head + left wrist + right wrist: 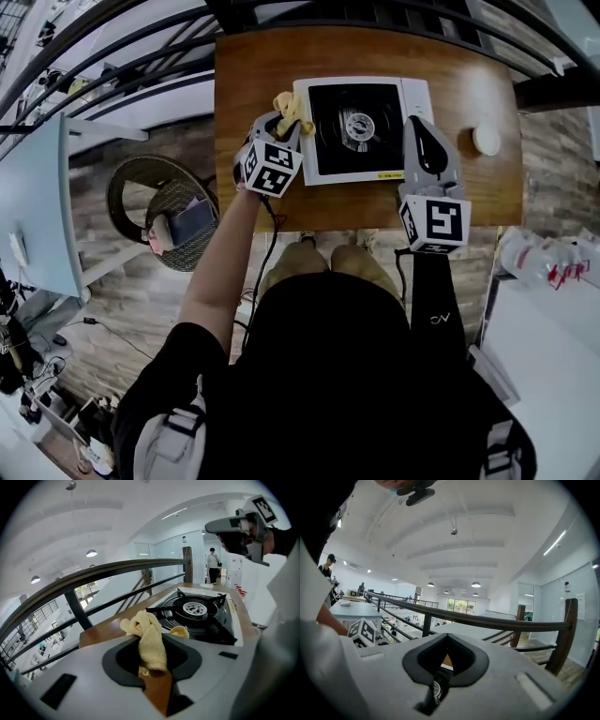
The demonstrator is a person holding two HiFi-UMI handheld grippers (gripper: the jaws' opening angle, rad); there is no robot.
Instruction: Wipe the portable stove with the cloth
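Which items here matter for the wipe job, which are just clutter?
Job: yellow terry cloth, pinched in the left tongs; white portable stove with black burner top.
Lying about: small white round disc on the wooden table; round wicker chair.

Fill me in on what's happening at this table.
A person holds a gripper in each hand over a wooden table. The left gripper has its jaws clamped on a yellow cloth at the left edge of the portable stove. The right gripper, jaws shut and empty, hovers over the stove's right side.
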